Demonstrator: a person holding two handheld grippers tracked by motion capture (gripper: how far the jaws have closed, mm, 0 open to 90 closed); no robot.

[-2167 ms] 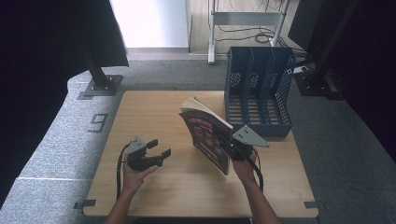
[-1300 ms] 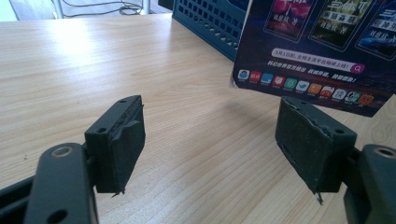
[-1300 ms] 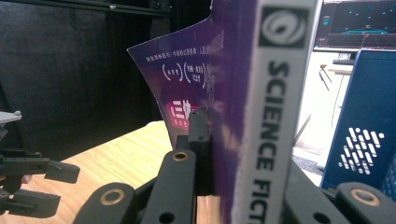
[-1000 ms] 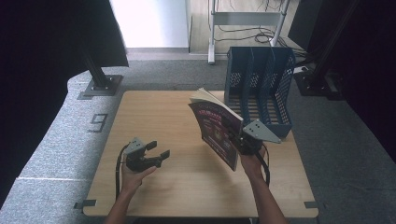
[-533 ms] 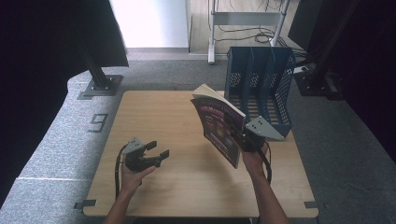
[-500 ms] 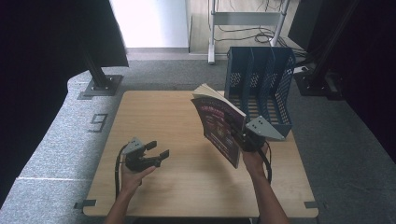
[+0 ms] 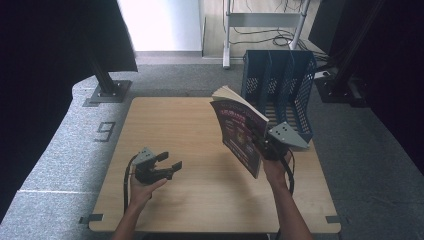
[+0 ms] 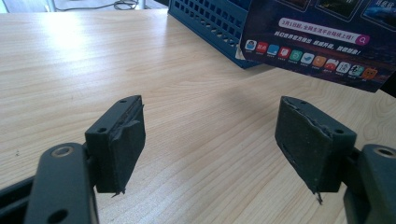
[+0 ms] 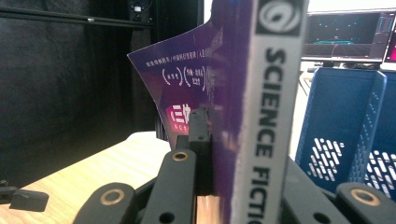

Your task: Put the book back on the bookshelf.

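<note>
While right gripper (image 7: 266,145) clamps the book (image 7: 240,131) upright | left gripper (image 7: 169,166) idle, jaws apart | keep spine vertical, likely aiming at file rack (image 7: 280,90) slot

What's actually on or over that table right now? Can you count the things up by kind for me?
Books: 1, the purple paperback, clamped upright in the right gripper.
File racks: 1, the blue file rack at the table's far right corner.
Grippers: 2, counting the left gripper, its jaws open with nothing between them.
Total: 4
</note>
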